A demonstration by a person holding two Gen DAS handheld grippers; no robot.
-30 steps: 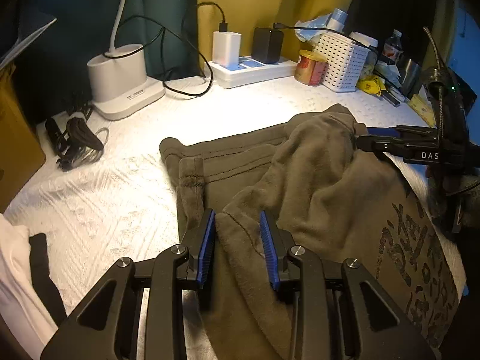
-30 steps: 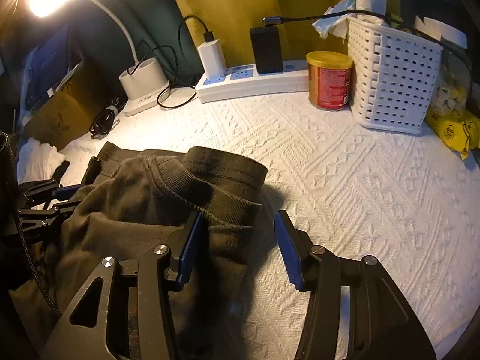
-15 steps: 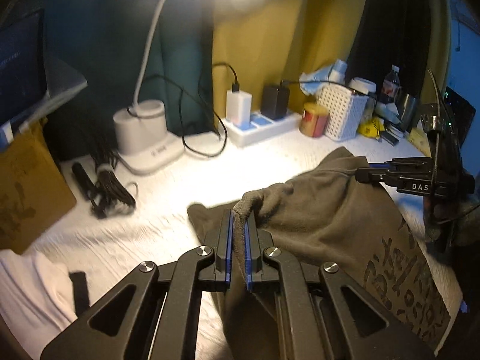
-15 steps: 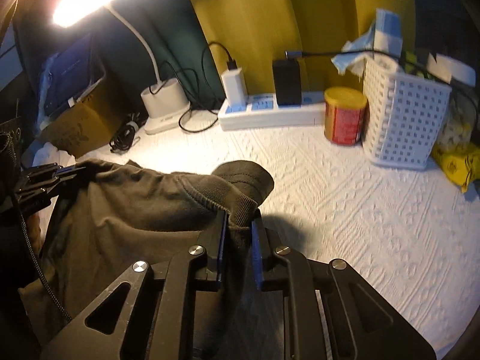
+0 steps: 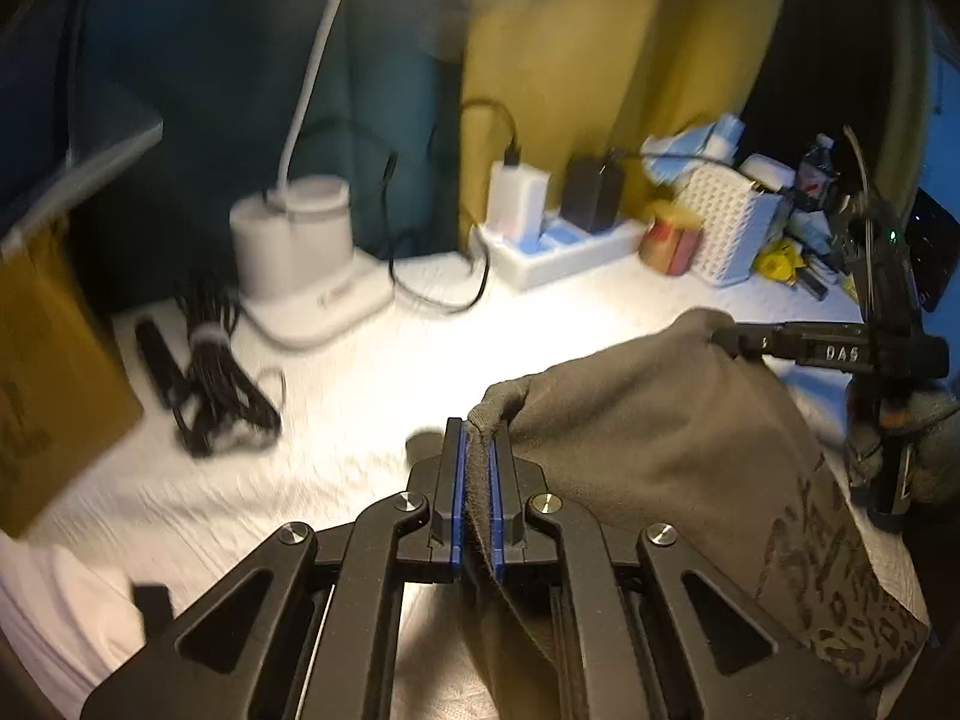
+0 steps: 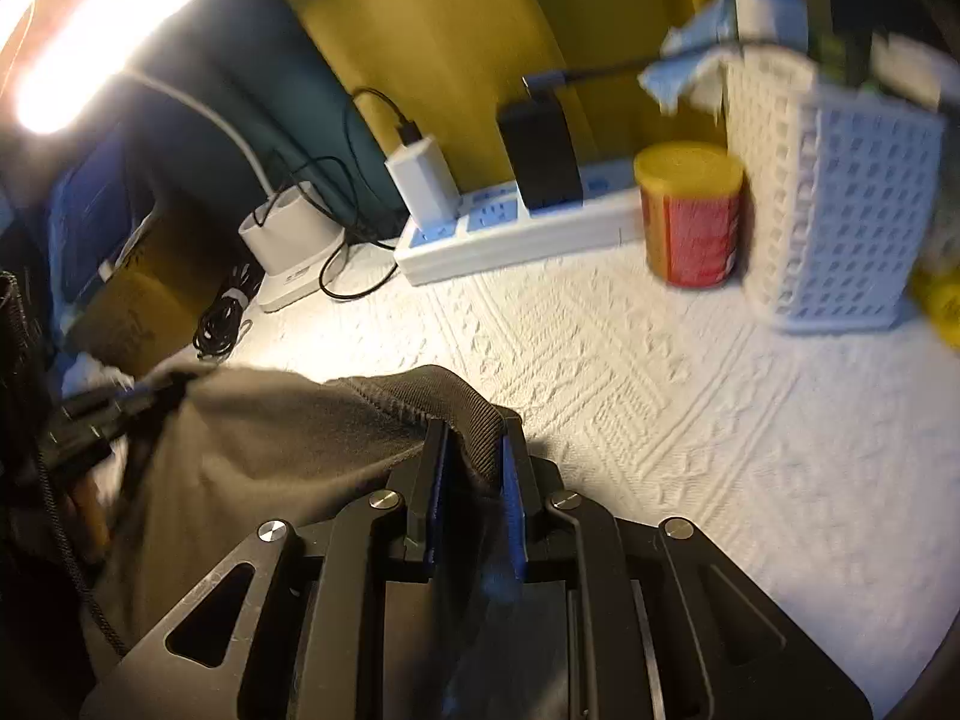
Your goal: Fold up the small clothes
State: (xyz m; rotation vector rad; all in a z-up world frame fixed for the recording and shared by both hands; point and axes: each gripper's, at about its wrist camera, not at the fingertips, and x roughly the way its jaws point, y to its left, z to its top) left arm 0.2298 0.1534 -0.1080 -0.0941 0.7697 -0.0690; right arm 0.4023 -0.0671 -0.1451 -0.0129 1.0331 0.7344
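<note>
An olive-brown fleece garment [image 5: 660, 438] with a dark printed pattern hangs stretched between both grippers above the white textured cloth [image 5: 372, 384]. My left gripper [image 5: 478, 438] is shut on one edge of it, the blue pads pinching the fabric. In the right wrist view my right gripper [image 6: 474, 438] is shut on the ribbed hem of the same garment [image 6: 288, 444]. The right gripper [image 5: 738, 342] also shows at the right of the left wrist view, gripping the far corner. The left gripper's fingers [image 6: 96, 414] show at the left of the right wrist view, holding the other corner.
At the back stand a white lamp base [image 5: 300, 258] with cables, a power strip [image 6: 516, 228] with chargers, a red tin with a yellow lid [image 6: 690, 216] and a white perforated basket [image 6: 834, 192]. A coiled black cable [image 5: 216, 384] and a brown box [image 5: 48, 396] sit left.
Both grippers closed on the garment's edges and lifted it off the cloth; it now hangs taut between them and covers less of the table.
</note>
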